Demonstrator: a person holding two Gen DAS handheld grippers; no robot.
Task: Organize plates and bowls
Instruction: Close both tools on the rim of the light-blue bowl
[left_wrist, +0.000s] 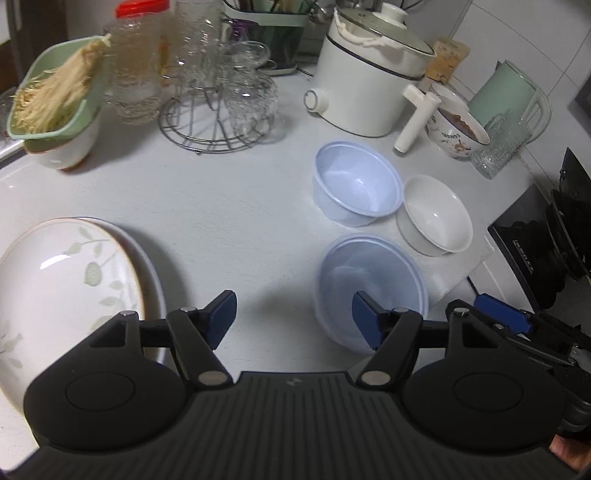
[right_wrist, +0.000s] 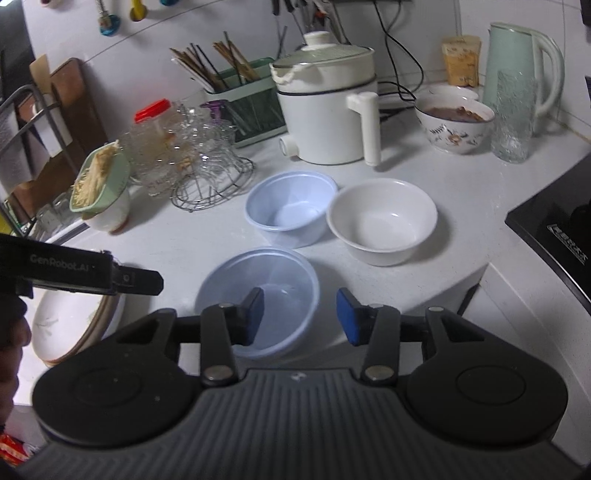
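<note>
Three empty bowls sit on the white counter: a near translucent blue bowl (left_wrist: 369, 284) (right_wrist: 258, 291), a far blue bowl (left_wrist: 356, 182) (right_wrist: 291, 206) and a white bowl (left_wrist: 434, 214) (right_wrist: 382, 219) to its right. A stack of leaf-patterned plates (left_wrist: 62, 291) (right_wrist: 70, 325) lies at the left. My left gripper (left_wrist: 293, 321) is open and empty, between the plates and the near blue bowl. My right gripper (right_wrist: 300, 315) is open and empty, hovering over the near bowl's right rim; it shows at the right edge of the left wrist view (left_wrist: 506, 317).
A white electric pot (left_wrist: 373, 74) (right_wrist: 328, 107), a wire rack of glasses (left_wrist: 218, 96) (right_wrist: 199, 162), a green colander of sprouts (left_wrist: 55, 96) (right_wrist: 99, 181), a patterned bowl with food (right_wrist: 454, 122), a glass (right_wrist: 513, 118) and a green kettle (right_wrist: 517, 62) line the back. A black stove (right_wrist: 554, 229) borders the right.
</note>
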